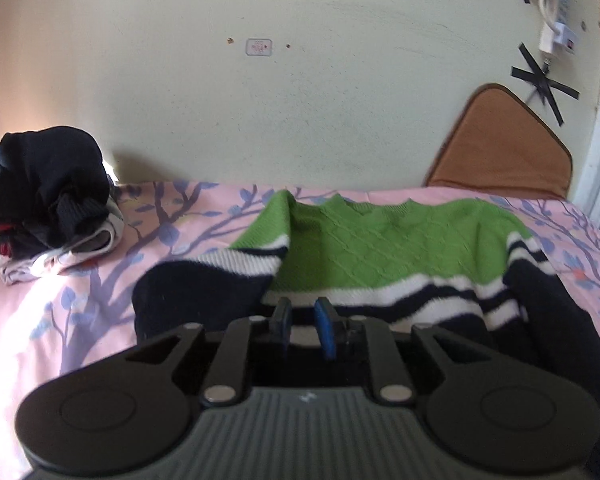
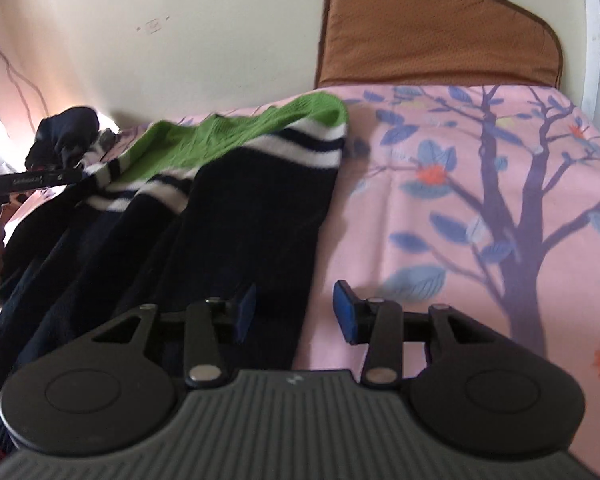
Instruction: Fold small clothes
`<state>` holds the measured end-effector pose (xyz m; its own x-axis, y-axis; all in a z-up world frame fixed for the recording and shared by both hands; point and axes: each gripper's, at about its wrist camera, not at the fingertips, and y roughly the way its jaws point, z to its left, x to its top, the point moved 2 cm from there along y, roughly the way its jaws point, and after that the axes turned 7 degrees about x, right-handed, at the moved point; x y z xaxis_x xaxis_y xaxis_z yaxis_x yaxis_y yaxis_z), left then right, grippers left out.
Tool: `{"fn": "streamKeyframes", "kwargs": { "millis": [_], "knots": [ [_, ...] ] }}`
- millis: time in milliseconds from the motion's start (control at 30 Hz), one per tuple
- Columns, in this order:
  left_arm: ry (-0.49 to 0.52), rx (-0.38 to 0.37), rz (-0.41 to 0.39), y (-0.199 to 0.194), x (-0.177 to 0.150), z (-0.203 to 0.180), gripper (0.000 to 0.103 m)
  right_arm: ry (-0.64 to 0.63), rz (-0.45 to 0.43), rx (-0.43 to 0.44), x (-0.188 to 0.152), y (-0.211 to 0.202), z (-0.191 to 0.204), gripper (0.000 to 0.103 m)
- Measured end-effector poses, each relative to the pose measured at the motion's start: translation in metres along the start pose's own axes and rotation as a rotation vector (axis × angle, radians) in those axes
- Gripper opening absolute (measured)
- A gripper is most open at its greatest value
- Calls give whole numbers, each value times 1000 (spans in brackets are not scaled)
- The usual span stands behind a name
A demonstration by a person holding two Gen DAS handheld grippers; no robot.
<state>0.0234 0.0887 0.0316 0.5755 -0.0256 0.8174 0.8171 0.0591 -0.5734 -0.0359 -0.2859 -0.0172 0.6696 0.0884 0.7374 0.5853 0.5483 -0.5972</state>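
A small knitted sweater (image 1: 380, 248), green on top with white and navy stripes and a navy lower part, lies spread on the pink bed sheet (image 1: 100, 288). Both sleeves are folded inward over its body. My left gripper (image 1: 304, 320) sits at the sweater's near hem, its blue pads close together with a narrow gap; I cannot tell whether fabric is pinched. In the right wrist view the sweater (image 2: 228, 200) lies left of centre. My right gripper (image 2: 296, 312) is open, low over the sweater's right navy edge, with nothing between its pads.
A pile of dark clothes (image 1: 48, 204) sits on white garments at the far left by the wall. A brown cushion (image 1: 504, 144) leans against the wall at the back right; it also shows in the right wrist view (image 2: 432, 28). The floral sheet (image 2: 480, 200) stretches right.
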Motion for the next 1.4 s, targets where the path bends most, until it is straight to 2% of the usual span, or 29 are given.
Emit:
{"fn": "streamKeyframes", "kwargs": {
  "millis": [33, 67, 100, 200, 267, 300, 400, 433, 467, 500, 533, 600, 633, 667, 767, 833, 933, 1000, 1033, 1067, 1100, 1133, 1167, 1267, 1333, 1400],
  "knots": [
    [13, -7, -3, -4, -10, -3, 18, -31, -26, -19, -7, 0, 11, 32],
    [24, -7, -4, -5, -16, -7, 20, -57, -30, -20, -11, 1, 23, 12],
    [35, -3, -3, -5, -22, -10, 24, -57, -37, -22, -11, 0, 30, 5],
    [43, -2, 25, -5, -36, -16, 26, -118, -73, -136, 7, -10, 41, 5],
    [48, 3, 31, -5, -43, -20, 26, -182, -109, -276, 22, -23, 28, 5],
    [52, 4, 28, -6, -44, -20, 27, -224, -126, -377, 32, -29, 19, 5],
    [62, -2, 24, -6, -44, -20, 33, -450, -136, -817, 49, -27, -25, 6],
    [62, -2, 25, -7, -44, -21, 34, -477, -119, -923, 52, -21, -45, 12],
    [60, -9, 25, -10, -44, -19, 35, -445, -89, -1005, 55, -17, -65, 13],
    [58, -18, 21, -16, -44, -16, 36, -374, -71, -1041, 56, -17, -78, 16],
    [57, -25, 13, -23, -44, -12, 41, -293, -86, -985, 55, -21, -81, 18],
    [59, -31, 1, -38, -47, 3, 47, -161, -145, -727, 42, -35, -69, 20],
    [57, -33, 6, -46, -49, 13, 48, -110, -150, -611, 32, -39, -56, 26],
    [47, -38, 24, -52, -52, 22, 48, -59, -153, -491, 21, -42, -44, 32],
    [-14, -89, 104, -66, -63, 52, 48, 59, -138, -167, -16, -45, 8, 36],
    [-60, -91, 150, -77, -75, 66, 48, 79, -111, -26, -37, -47, 35, 41],
    [-96, -92, 203, -89, -94, 82, 48, 57, -93, 7, -61, -46, 71, 45],
    [-95, -91, 215, -97, -106, 83, 48, 28, -78, -23, -78, -41, 83, 45],
    [-80, -79, 211, -103, -110, 79, 48, -12, -101, -50, -84, -43, 86, 44],
    [-62, -65, 207, -108, -114, 74, 47, -46, -101, -58, -86, -41, 94, 24],
    [-45, -54, 204, -110, -116, 71, 40, -67, -98, -61, -87, -37, 100, 10],
    [-22, -45, 195, -115, -118, 63, 16, -65, -101, -61, -85, -35, 98, 10],
    [-4, -54, 185, -117, -120, 59, 12, -64, -98, -72, -82, -32, 94, 9],
    [10, -37, 167, -124, -123, 53, 10, -78, -114, -140, -75, -32, 89, 9],
    [-26, -88, 179, -130, -124, 56, 9, -74, -136, -188, -70, -48, 76, 8],
    [-32, -89, 179, -134, -127, 56, 9, -62, -144, -226, -66, -58, 67, 8]
  ]
}}
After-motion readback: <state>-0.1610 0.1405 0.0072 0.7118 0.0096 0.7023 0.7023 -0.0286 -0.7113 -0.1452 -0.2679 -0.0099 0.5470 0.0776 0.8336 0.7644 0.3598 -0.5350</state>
